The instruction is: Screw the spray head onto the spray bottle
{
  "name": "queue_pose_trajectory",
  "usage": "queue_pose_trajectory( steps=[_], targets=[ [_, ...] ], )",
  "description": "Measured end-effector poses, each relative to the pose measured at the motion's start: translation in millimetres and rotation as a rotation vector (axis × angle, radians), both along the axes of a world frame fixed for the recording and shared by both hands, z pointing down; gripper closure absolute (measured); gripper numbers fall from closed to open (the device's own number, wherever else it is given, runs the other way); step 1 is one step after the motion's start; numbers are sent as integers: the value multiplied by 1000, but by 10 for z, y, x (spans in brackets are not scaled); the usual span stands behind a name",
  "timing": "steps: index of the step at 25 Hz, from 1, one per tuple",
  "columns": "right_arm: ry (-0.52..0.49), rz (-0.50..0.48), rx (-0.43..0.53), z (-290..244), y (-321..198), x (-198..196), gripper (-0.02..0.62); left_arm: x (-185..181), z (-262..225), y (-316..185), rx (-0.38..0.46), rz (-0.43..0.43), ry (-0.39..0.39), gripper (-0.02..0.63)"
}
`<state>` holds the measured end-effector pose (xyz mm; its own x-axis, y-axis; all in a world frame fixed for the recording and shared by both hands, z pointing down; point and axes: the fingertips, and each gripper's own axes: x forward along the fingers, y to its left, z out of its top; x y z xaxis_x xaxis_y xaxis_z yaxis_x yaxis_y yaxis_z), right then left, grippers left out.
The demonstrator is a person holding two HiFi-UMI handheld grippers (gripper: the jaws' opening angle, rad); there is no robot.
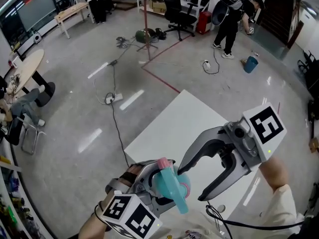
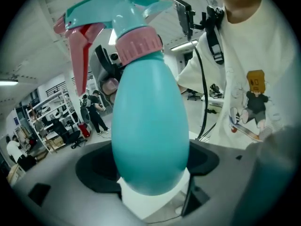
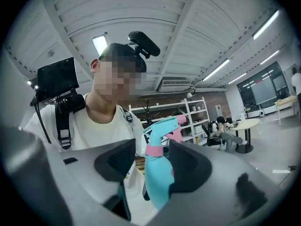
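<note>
The head view looks steeply down over the white surface (image 1: pixel 169 128). Both gripper views face the person (image 3: pixel 103 126) and share the spray bottle (image 2: pixel 150 135): very close in the left, farther off at 6 o'clock in the right.

Spray bottle (image 2: pixel 150 126): teal, egg-shaped body, opaque. Its lower part is clamped between the jaws of the left gripper (image 2: pixel 150 173), with the neck pointing away from them, held up in the air off the table. Spray head (image 2: pixel 117 8): teal top, ribbed pink collar (image 2: pixel 138 44), reddish-pink trigger (image 2: pixel 80 55) hanging below a pink nozzle tip (image 2: pixel 59 27). The head sits on the bottle neck with the collar down against the shoulder and no visible gap. Can't tell whether it's fully tight.
</note>
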<state>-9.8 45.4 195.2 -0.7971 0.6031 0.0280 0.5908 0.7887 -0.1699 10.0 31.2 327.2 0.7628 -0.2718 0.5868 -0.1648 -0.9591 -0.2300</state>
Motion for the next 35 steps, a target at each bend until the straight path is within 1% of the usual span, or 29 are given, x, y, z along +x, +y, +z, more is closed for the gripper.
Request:
queue_pose_trajectory(
  steps=[3,6,8,10,13,15,17,21,24,26,27,29,31,33,35],
  targets=[
    [47,-68,18,79,120,-38,387,2,43,80,13,49,-37,187],
    [66,-118,28,106,205,-54,424,22,65,109,4,71,-50,187],
    [67,-121,42,125,227,-78,442,21,87,104,-2,71,-53,187],
    [60,-99,61,149,206,-112,461,11,117,90,-22,61,-45,187],
    [25,-14,95,143,81,-156,463,-8,114,34,-99,22,11,186],
    [-2,45,109,81,-45,-173,465,-11,26,-19,-166,4,72,186],
    [-24,77,95,5,-156,-189,465,-1,-89,-62,-218,4,133,186],
    [-117,81,-2,-153,-272,-192,466,42,-268,-104,-260,24,215,187],
    [-185,54,-75,-268,-303,-127,465,110,-385,-47,-316,90,271,186],
    [-198,43,-98,-283,-313,-109,465,156,-416,4,-370,131,301,187],
    [-196,46,-101,-264,-321,-117,465,163,-404,8,-387,129,307,187],
    [-183,68,-101,-214,-347,-143,466,137,-349,-47,-378,68,298,187],
    [-173,109,-92,-191,-397,-158,466,79,-301,-166,-328,-32,273,187],
    [-159,171,-58,-150,-466,-184,466,18,-233,-303,-280,-133,245,186],
    [-139,258,-13,-75,-567,-227,466,-37,-146,-452,-250,-223,226,187]
  ],
)
